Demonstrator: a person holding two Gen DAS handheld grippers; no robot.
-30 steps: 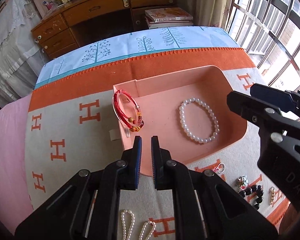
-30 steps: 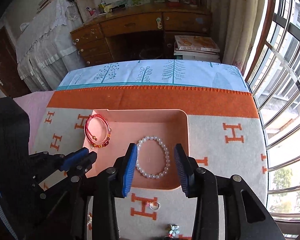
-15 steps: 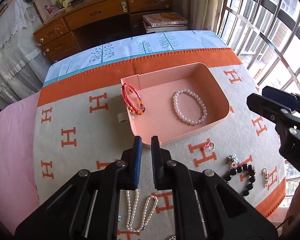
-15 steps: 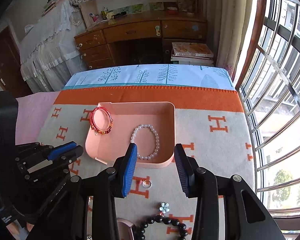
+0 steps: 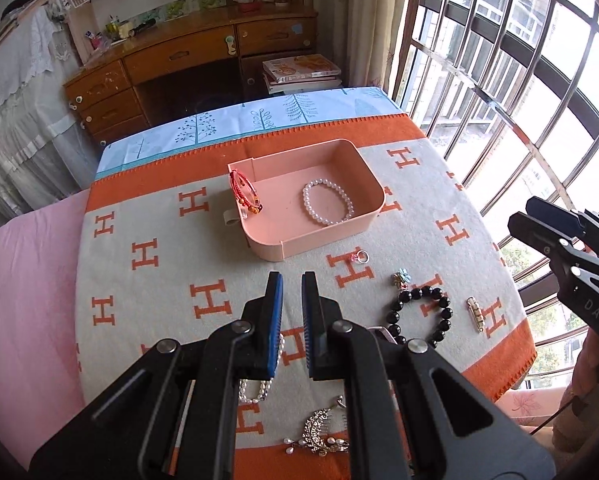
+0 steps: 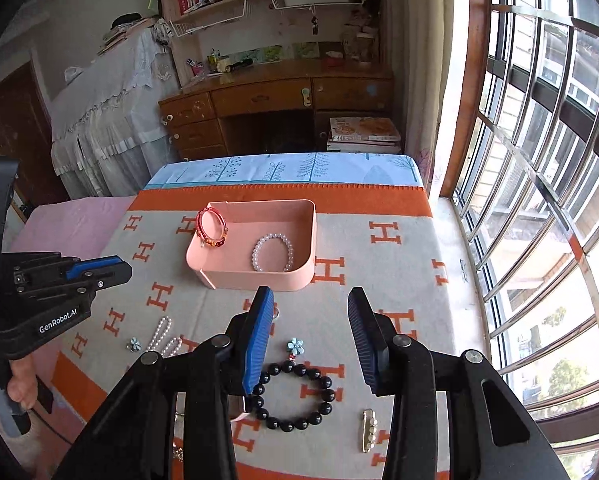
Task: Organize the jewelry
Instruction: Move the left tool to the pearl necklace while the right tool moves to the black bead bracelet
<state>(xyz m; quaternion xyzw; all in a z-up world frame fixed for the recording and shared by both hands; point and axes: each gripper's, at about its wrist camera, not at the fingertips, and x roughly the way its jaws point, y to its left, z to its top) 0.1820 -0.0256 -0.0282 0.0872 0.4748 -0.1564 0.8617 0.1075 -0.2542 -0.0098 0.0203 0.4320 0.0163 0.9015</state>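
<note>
The pink tray [image 5: 271, 250] [image 6: 255, 278] sits mid-blanket holding a red bracelet [image 5: 237, 186] [image 6: 213, 242] leaning on its left wall and a white pearl bracelet [image 5: 326, 223] [image 6: 255, 256] lying flat. My left gripper [image 5: 292, 284] hovers shut and empty above the blanket, short of the tray. My right gripper [image 6: 310, 296] is open with nothing between its fingers, above a black bead bracelet [image 6: 326, 382] [image 5: 443, 302]. Loose nearby lie a ring [image 5: 361, 257], a blue flower charm [image 6: 296, 346], a gold pin [image 6: 369, 430] and a pearl necklace [image 6: 163, 338].
A silver hair comb [image 5: 319, 432] lies near the blanket's front edge. A barred window [image 6: 539, 200] runs along the right. A wooden desk [image 6: 267, 100] stands beyond the bed's far end. A pink sheet [image 5: 27, 300] covers the left side.
Both grippers have drawn back and upward from the tray, so it looks smaller and farther. Loose jewelry on the near blanket has come into view. Neither jaw opening changed.
</note>
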